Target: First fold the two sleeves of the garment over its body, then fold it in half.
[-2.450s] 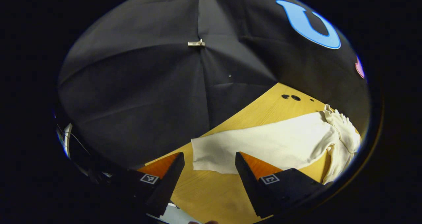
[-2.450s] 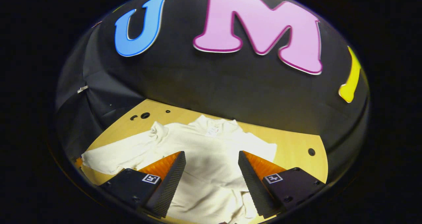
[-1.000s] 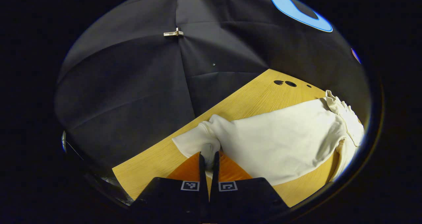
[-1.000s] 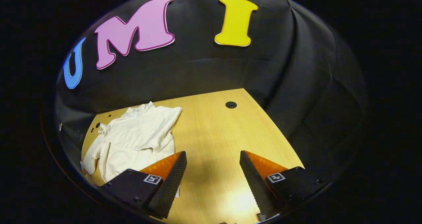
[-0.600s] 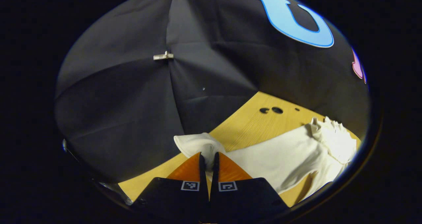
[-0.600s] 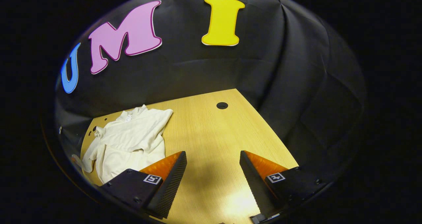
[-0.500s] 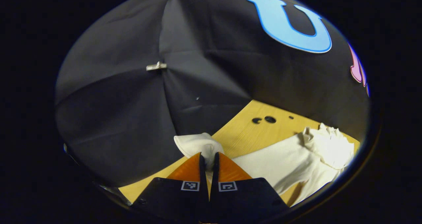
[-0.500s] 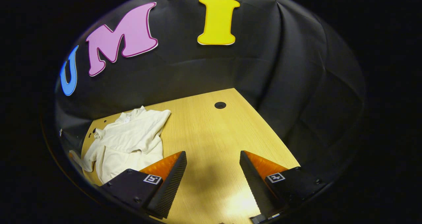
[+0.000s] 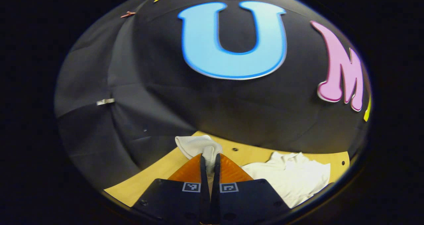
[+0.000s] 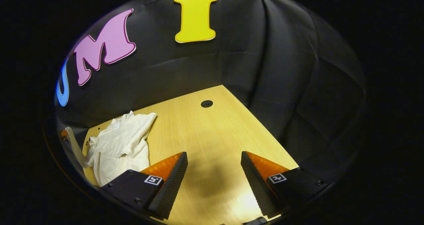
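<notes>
Left claw pinches a sleeve cuff lifted above the surface, right claw wide and idle; garment at the surface's left, sleeve folds unfinished, halving pending.

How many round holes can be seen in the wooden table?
2: one hole near the table far edge in the right gripper view, one small hole beside the lifted sleeve. The garment may hide others.
</notes>
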`<state>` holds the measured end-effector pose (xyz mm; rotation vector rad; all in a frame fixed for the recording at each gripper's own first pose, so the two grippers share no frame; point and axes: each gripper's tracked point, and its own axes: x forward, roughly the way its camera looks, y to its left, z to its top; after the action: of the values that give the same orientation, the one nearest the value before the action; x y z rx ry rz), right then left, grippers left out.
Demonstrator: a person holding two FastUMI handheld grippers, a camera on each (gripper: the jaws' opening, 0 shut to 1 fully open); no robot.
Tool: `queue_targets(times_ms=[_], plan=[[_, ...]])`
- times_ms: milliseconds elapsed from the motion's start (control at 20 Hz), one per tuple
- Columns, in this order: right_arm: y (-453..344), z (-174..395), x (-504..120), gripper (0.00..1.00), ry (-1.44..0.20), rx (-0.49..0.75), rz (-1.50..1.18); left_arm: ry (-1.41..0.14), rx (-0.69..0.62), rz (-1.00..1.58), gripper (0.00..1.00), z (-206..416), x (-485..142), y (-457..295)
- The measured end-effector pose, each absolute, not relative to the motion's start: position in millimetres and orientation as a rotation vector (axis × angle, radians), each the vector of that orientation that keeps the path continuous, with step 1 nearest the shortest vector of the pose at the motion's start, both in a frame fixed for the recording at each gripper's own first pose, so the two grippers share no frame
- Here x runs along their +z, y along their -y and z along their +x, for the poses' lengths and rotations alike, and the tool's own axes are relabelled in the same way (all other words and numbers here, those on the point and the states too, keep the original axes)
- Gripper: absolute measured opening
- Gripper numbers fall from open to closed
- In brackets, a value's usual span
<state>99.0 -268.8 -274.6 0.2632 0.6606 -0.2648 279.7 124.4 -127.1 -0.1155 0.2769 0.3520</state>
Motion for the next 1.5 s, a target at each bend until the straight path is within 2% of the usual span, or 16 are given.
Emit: queue_targets(times_ms=[400,600,900,1000,1050,1100,1200,1350,1500], plan=[[276.7,111.6,-285.9,0.99,-0.658,-0.249,0.254,-0.226,0.016,-0.095,0.06,354.6,-104.0,76.8],[275.0,116.7,-290.4,0.99,-0.662,-0.232,0.266,-0.283,-0.116,-0.100,0.06,358.2,-132.9,158.3],[267.5,115.5,-297.8,0.99,-0.669,-0.190,0.226,-0.388,-0.232,-0.113,0.06,355.4,-190.9,222.8],[262.8,116.2,-299.3,0.99,-0.671,-0.177,0.216,-0.449,-0.267,-0.079,0.12,348.6,-214.8,239.7],[261.7,115.6,-298.6,0.99,-0.670,-0.169,0.206,-0.467,-0.299,-0.061,0.24,344.1,-222.0,247.0],[259.4,115.9,-295.9,0.99,-0.660,-0.157,0.190,-0.475,-0.330,-0.045,0.24,338.5,-224.5,252.1],[244.0,117.0,-291.0,0.99,-0.638,-0.117,0.165,-0.477,-0.387,-0.029,0.54,324.0,-224.3,263.7],[214.0,116.7,-291.6,0.99,-0.648,-0.044,0.165,-0.459,-0.373,0.003,1.00,303.2,-221.7,244.4],[181.1,115.6,-289.5,0.99,-0.656,0.023,0.184,-0.428,-0.313,0.027,0.99,275.7,-215.8,206.1]])
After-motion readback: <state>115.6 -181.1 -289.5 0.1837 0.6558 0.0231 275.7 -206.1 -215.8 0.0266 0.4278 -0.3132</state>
